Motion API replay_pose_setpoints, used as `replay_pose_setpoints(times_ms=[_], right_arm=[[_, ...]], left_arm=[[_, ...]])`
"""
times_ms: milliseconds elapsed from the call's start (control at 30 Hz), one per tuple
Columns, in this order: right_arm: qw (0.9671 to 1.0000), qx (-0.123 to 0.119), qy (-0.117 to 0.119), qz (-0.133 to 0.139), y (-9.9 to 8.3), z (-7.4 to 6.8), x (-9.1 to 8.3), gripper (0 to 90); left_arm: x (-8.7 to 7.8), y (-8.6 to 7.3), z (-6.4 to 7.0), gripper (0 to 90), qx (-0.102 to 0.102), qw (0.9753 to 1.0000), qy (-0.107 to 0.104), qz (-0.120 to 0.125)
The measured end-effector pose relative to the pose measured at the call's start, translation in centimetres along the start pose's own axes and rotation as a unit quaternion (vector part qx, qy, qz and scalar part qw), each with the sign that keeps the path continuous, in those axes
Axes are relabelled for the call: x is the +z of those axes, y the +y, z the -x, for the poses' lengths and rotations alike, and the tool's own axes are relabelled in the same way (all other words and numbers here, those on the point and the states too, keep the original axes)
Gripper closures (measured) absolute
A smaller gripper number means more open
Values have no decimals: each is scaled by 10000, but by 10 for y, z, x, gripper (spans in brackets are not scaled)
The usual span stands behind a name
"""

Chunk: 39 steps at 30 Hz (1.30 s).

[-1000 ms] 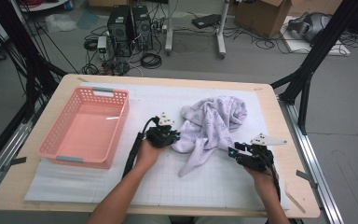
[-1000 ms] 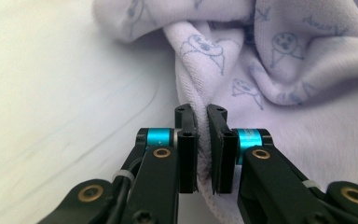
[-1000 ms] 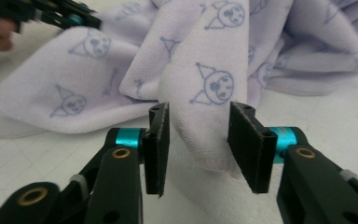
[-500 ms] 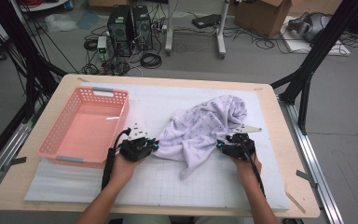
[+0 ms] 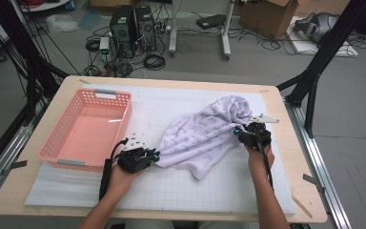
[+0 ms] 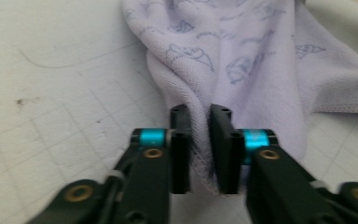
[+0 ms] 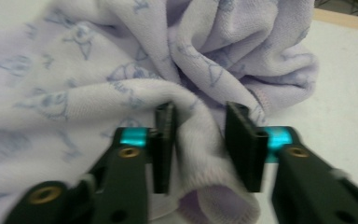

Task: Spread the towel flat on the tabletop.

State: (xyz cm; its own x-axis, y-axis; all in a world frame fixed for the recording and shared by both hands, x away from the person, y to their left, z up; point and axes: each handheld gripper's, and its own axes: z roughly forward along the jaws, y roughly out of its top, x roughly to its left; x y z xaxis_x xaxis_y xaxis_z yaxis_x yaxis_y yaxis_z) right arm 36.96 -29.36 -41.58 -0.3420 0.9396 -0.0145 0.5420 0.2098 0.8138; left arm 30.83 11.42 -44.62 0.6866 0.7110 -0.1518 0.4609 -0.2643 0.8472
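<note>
On the white gridded mat (image 5: 181,191) that covers the desk (image 5: 286,191), I hold a lilac printed towel (image 5: 205,136) stretched between my two claws. My left claw (image 5: 156,155) grips the towel's corner at about 8 o'clock of the cloth; in the left gripper view its jaws stand narrow, with a fold of the hem pinched between them (image 6: 199,140). My right claw (image 5: 238,132) sits at the cloth's 3 o'clock edge, beside the bunched folds that rise toward the desk's far right corner. In the right gripper view a thick roll of towel (image 7: 200,140) fills the gap between the jaws, which stand fairly wide; the blur leaves me unsure whether they press it firmly. A pink basket (image 5: 119,102) sits at 9 o'clock of the towel, just beside my left hand (image 5: 124,179).
</note>
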Motion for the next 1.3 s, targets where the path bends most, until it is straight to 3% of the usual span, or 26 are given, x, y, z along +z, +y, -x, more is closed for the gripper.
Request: replay_pose_setpoints(times_ms=[167, 300, 433, 500, 633, 700, 767, 800, 867, 900, 933, 1000, 1033, 1067, 1133, 1200, 1300], right_arm=[[9991, -197, 153, 341, -9, -9, -27, 548], [9980, -381, 351, 371, -26, -22, -42, 552], [9946, -576, 861, -44, -43, -36, -38, 620], [9924, -667, 992, -291, -46, -46, -32, 638], [9879, -703, 1334, -370, -46, -63, -29, 679], [9847, -615, 1558, -473, -46, -71, -27, 602], [9836, -569, 1573, -667, -49, -80, -21, 454], [9851, -524, 1526, -599, -50, -84, -21, 420], [9866, -739, 1341, -572, -50, -93, -19, 404], [9868, -938, 1193, -564, -50, -99, -19, 437], [9857, -1081, 1176, -528, -51, -104, -19, 534], [9806, -1278, 1382, -546, -50, -107, -21, 753], [9780, -1391, 1445, -570, -50, -107, -23, 819], [9764, -1478, 1456, -604, -50, -105, -25, 829], [9760, -1408, 1506, -702, -49, -93, -32, 834], [9813, -1206, 1389, -565, -50, -72, -44, 834], [9906, -929, 926, -392, -53, -36, -69, 833]], left_arm=[[-5, 1, -5, 524, -112, 9997, 37, 229], [-6, 1, -5, 514, -25, 9992, -34, 394], [-7, 2, -5, 519, 87, 9988, -77, 485], [-8, 2, -5, 526, 146, 9985, -90, 517], [-11, 2, -7, 531, 121, 9982, -79, 589], [-11, 2, -8, 532, 99, 9981, -73, 604], [-11, 1, -8, 533, 98, 9982, -51, 591], [-11, 1, -8, 533, 98, 9982, -54, 593], [-11, 1, -8, 533, 100, 9980, -64, 618], [-11, 1, -8, 533, 108, 9980, -58, 625], [-11, 1, -8, 533, 101, 9980, -48, 616], [-12, 1, -9, 533, 85, 9981, -38, 617], [-12, 1, -9, 532, 62, 9980, -39, 621], [-12, 1, -10, 531, 55, 9980, -39, 633], [-14, 1, -10, 530, 39, 9979, -41, 641], [-15, 1, -10, 529, 5, 9979, -30, 644], [-15, 0, -11, 527, -71, 9979, -14, 642]])
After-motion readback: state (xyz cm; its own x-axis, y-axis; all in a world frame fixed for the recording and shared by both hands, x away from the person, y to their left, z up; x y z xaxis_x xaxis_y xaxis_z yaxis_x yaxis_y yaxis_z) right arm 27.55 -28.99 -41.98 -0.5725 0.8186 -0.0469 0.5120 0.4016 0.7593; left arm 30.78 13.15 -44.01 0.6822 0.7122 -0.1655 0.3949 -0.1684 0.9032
